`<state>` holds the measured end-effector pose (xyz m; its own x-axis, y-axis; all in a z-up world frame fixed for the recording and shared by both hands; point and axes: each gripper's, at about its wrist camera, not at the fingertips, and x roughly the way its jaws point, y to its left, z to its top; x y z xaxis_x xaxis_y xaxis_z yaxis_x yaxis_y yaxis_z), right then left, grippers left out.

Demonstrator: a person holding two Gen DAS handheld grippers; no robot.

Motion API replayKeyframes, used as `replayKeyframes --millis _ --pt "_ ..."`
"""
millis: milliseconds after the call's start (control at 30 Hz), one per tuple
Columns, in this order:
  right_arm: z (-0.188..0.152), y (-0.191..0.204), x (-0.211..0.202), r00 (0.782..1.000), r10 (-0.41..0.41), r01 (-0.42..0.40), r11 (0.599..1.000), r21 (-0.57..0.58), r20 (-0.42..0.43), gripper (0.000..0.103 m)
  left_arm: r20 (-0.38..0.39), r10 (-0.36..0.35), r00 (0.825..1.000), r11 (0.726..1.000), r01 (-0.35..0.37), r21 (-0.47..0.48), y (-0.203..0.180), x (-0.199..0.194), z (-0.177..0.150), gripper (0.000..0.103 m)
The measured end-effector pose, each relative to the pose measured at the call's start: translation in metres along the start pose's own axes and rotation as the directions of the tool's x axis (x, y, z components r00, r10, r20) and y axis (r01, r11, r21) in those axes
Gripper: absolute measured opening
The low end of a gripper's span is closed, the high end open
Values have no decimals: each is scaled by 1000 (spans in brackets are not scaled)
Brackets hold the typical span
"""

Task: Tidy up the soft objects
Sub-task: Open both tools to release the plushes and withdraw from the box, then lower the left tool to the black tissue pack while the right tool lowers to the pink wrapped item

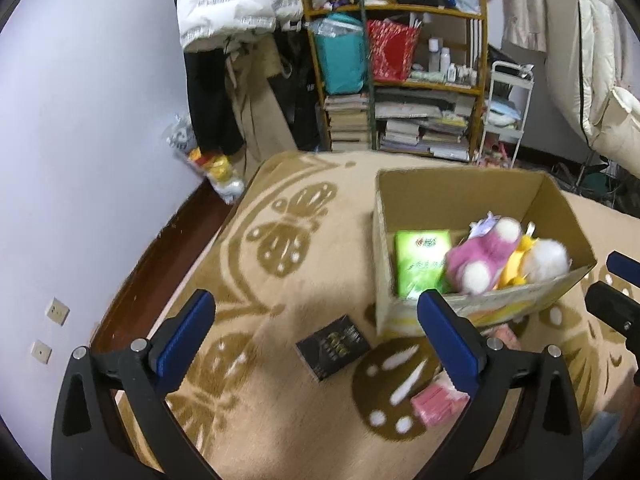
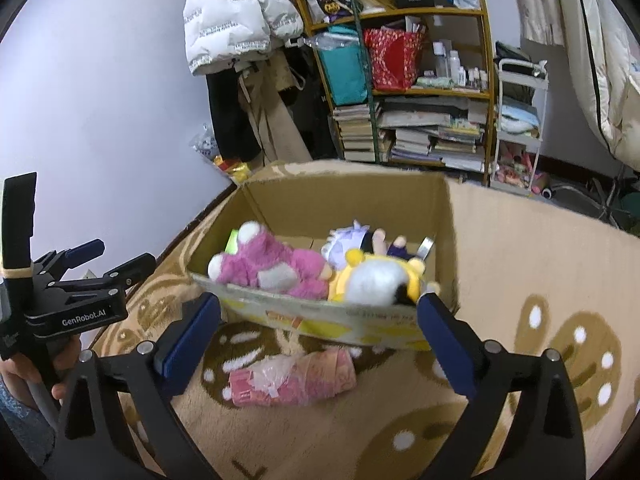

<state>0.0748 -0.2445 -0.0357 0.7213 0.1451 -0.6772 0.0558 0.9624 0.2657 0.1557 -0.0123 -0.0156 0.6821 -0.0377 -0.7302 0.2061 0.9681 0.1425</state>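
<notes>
An open cardboard box (image 1: 456, 196) (image 2: 344, 196) stands on a beige patterned blanket. Inside it lie a pink plush bear (image 1: 480, 254) (image 2: 272, 268), a white and yellow plush (image 1: 540, 258) (image 2: 376, 280), a small doll with pale hair (image 2: 348, 240) and a green tissue pack (image 1: 420, 260). A pink tissue pack in plastic wrap (image 2: 296, 376) (image 1: 438, 398) lies on the blanket in front of the box. My left gripper (image 1: 316, 320) is open over the blanket, left of the box. My right gripper (image 2: 320, 328) is open above the pink pack, with nothing between its fingers.
A small black box (image 1: 334, 346) lies on the blanket (image 1: 280, 280) near the left gripper. Behind stand a wooden shelf (image 1: 400, 80) full of books and bags, hanging coats (image 2: 236, 20), a white trolley (image 2: 520, 120) and a lilac wall (image 1: 80, 120). A hand (image 2: 24, 372) holds the left gripper.
</notes>
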Motion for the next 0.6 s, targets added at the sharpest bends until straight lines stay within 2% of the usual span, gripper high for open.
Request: replayKeyframes --millis 267,400,500,600 --pt "-21 9 24 997 -15 14 1000 -11 -76 103 -87 2 996 999 -5 -36 17 31 -15 100" --pt "-31 12 37 993 -24 23 1000 -4 -115 103 -123 26 992 999 -29 -28 20 47 -23 100" --pt "-39 13 49 989 -32 32 999 -2 -145 103 -149 16 989 999 -21 -31 21 58 -28 100" --pt "-45 16 60 982 -84 81 996 -19 -168 103 -152 17 988 998 -26 -56 25 66 -33 100"
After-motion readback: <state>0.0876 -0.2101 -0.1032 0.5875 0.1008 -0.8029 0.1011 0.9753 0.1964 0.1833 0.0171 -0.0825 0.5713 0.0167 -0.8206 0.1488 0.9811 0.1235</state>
